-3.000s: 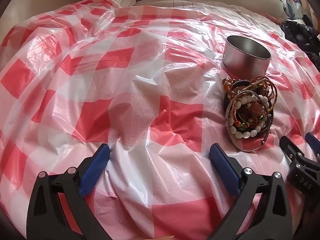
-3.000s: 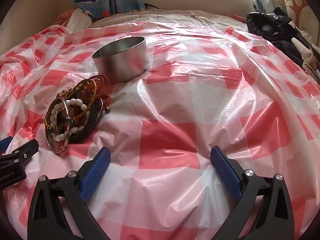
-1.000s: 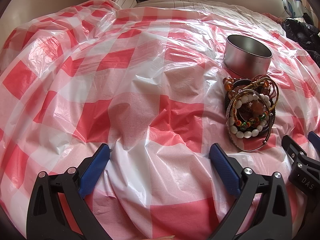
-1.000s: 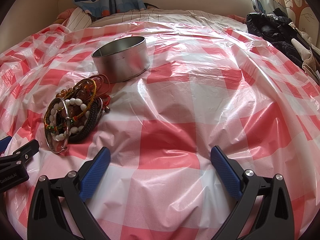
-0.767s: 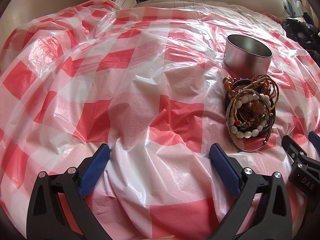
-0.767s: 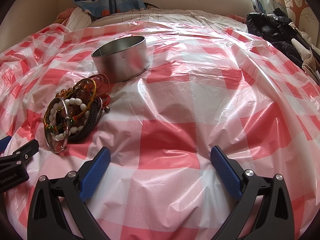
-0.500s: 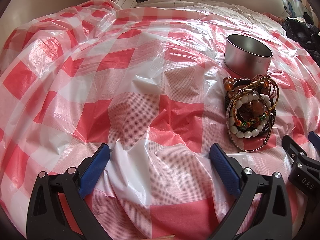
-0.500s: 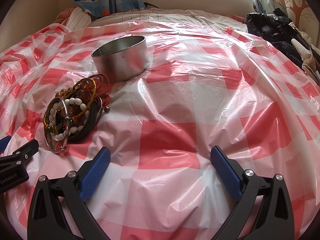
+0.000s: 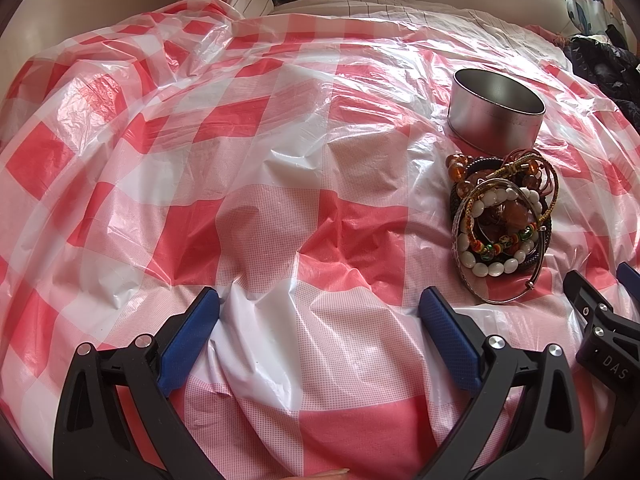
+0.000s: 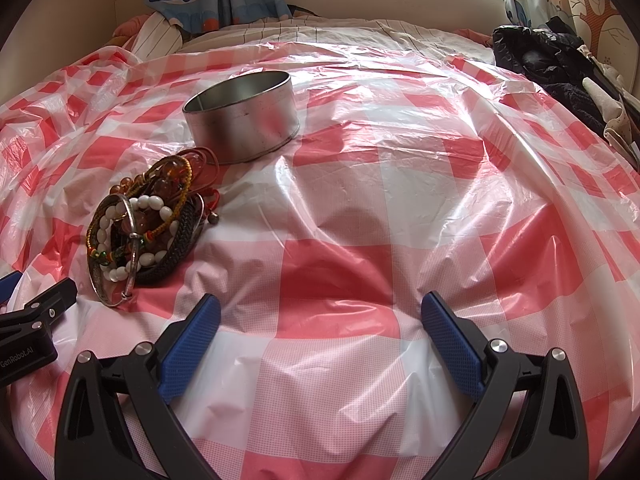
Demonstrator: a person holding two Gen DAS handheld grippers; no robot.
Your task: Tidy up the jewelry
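Crinkled glossy plastic sheet (image 10: 360, 208), red-and-white checked, covers a bed. At ten o'clock in the right wrist view, a tangled heap of beaded bracelets (image 10: 148, 224) lies just beside a round metal tin (image 10: 244, 116). Left gripper (image 9: 320, 312) and right gripper (image 10: 320, 312) gape wide, holding nothing.

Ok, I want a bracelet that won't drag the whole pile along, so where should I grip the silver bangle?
Grip the silver bangle at its near rim, coming from the front: that arc sticks out clear of the bracelet pile and lies on the tablecloth.
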